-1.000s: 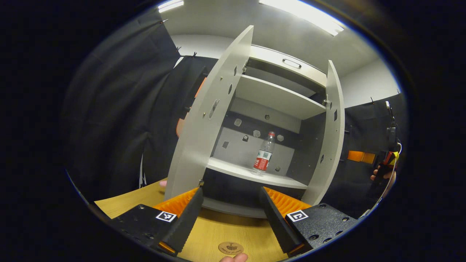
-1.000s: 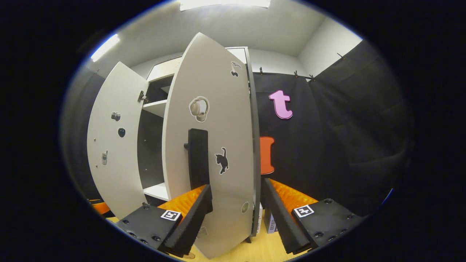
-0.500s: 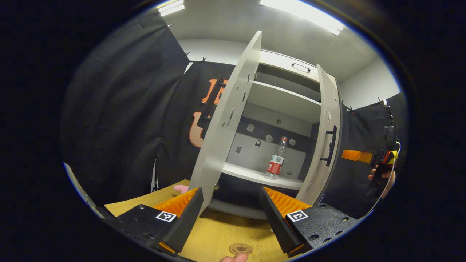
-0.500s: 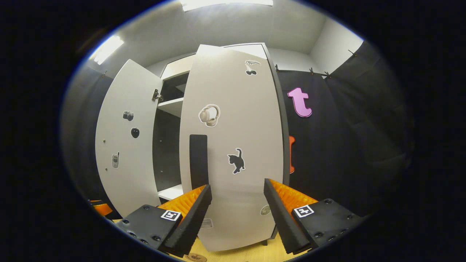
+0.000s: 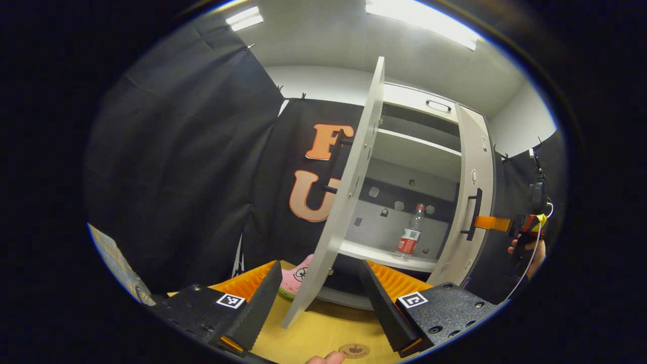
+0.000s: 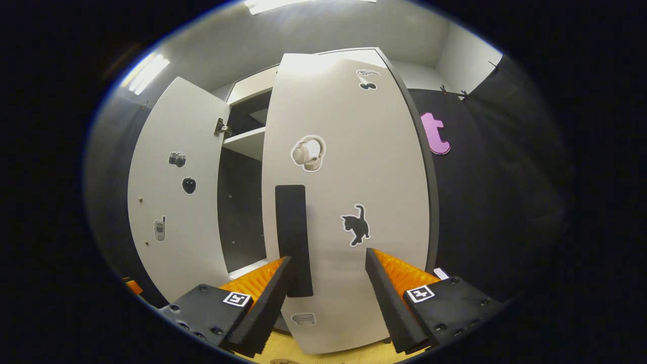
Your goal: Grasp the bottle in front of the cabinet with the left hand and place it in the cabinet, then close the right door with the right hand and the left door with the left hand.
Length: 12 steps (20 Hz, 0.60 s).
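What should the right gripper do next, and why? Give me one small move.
Probably push the right door a little further toward the cabinet. The bottle already stands on the shelf, and the right gripper, open, faces that door's outer face beside its black handle. In the left gripper view the door looks nearly shut but not flush, while the left door is wide open.

Light source: ceiling strip lights (image 5: 424,20), blown out to white glare.
Brightness: the right door (image 6: 349,202) is brightly lit near its top; the cabinet (image 5: 419,167) interior is dimmer.
Distortion: strong fisheye bowing of straight edges.
Sharpness: centres crisp, rims soft.
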{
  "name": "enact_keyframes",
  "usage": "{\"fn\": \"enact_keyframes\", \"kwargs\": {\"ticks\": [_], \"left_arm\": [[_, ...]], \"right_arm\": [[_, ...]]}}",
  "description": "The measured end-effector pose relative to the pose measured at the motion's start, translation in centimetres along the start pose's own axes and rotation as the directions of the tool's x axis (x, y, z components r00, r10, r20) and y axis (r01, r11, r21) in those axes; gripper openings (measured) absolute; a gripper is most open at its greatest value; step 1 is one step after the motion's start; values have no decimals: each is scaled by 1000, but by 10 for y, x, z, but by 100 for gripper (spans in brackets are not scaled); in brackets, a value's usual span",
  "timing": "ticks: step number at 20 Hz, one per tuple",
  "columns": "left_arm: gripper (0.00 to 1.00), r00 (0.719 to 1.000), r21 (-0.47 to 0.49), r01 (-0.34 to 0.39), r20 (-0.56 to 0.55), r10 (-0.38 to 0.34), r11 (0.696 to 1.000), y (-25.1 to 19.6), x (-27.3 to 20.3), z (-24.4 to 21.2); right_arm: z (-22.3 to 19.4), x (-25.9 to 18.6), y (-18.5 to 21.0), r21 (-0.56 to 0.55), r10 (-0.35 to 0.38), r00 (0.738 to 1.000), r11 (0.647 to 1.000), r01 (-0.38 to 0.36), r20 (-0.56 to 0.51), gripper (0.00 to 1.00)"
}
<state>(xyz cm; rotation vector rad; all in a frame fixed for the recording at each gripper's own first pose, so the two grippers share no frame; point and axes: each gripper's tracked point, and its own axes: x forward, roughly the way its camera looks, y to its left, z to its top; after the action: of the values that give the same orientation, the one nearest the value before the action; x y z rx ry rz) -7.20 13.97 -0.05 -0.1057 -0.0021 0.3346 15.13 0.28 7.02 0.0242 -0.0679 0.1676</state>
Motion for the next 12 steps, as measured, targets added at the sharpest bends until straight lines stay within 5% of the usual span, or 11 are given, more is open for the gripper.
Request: {"fn": "enact_keyframes", "kwargs": {"ticks": [7, 12], "left_arm": [[94, 993, 31, -99, 70, 97, 995, 39, 0, 35], [95, 982, 3, -177, 74, 177, 984, 73, 18, 56]], "right_arm": [[-6, 25, 6, 22, 10, 1000, 1000, -10, -4, 95], [4, -1, -4, -20, -38, 999, 999, 38, 20, 96]]}}
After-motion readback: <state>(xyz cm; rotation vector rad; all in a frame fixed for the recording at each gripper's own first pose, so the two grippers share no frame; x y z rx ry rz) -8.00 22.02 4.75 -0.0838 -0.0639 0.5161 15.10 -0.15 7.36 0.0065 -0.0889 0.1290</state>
